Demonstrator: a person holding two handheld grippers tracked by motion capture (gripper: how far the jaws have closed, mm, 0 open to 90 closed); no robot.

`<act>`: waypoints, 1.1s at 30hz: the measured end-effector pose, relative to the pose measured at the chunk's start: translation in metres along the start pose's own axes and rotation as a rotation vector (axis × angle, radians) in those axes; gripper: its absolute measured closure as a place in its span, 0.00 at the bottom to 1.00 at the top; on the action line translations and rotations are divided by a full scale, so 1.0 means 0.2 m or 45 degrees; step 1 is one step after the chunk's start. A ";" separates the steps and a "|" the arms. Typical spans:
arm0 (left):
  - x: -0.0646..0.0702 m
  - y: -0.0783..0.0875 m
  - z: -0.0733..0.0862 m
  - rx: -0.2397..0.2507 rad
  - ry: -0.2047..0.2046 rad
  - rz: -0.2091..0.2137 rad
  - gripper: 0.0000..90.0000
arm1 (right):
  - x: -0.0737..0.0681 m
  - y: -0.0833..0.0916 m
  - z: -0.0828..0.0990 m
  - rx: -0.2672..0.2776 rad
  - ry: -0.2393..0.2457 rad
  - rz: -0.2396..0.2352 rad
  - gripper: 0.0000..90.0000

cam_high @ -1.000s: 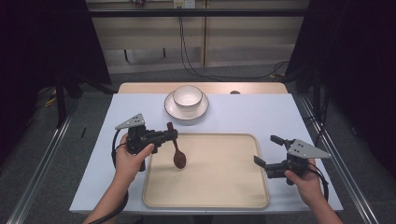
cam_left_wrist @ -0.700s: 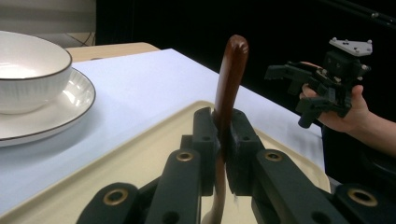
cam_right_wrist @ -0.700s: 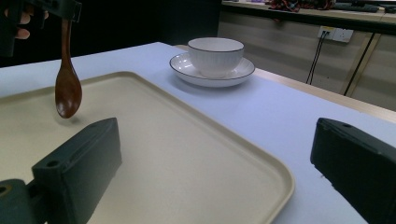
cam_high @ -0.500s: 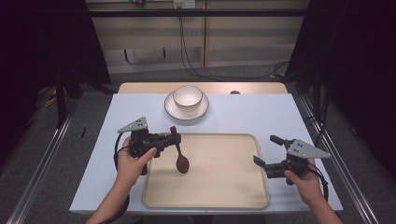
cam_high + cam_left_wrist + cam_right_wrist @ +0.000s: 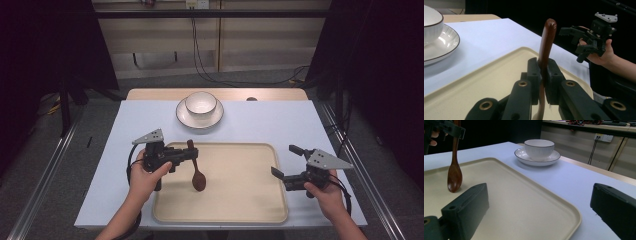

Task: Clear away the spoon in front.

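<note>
A dark brown wooden spoon hangs bowl-down over the left part of the beige tray, its bowl touching or just above the tray floor. My left gripper is shut on the spoon's handle, near its upper end. In the right gripper view the spoon stands almost upright at the far left. My right gripper is open at the tray's right edge, its jaws wide apart with nothing between them. A white bowl sits on a white plate beyond the tray.
The tray lies on a pale blue tabletop. A wooden strip runs along the table's far edge. Cables hang behind the table, and metal rails flank it on the floor.
My left gripper has moved right and toward the near side with the spoon, bringing its bowl farther over the tray and lower. The right gripper has stayed put.
</note>
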State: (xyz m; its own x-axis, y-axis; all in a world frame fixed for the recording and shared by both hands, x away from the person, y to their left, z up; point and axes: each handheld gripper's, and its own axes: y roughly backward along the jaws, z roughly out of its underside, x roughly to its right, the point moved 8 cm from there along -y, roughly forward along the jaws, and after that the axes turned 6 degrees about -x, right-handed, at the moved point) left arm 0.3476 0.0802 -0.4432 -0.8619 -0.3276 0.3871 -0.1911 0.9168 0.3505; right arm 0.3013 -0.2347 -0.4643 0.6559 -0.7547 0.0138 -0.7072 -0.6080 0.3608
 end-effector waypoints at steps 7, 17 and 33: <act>0.00 -0.02 0.01 -0.012 0.012 0.002 0.92 | 0.00 -0.01 0.00 0.005 0.003 0.002 0.02; -0.05 -0.01 0.03 -0.059 -0.040 -0.085 0.88 | 0.00 -0.01 0.00 0.003 0.000 0.006 0.02; -0.07 -0.01 0.04 -0.069 -0.077 -0.152 0.78 | -0.01 -0.01 0.00 -0.010 0.007 -0.006 0.02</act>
State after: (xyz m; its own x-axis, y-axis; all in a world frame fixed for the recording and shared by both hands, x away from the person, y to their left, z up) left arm 0.3561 0.0847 -0.4555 -0.8614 -0.4179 0.2886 -0.2699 0.8580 0.4371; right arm 0.3009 -0.2328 -0.4656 0.6609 -0.7502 0.0172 -0.7019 -0.6099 0.3679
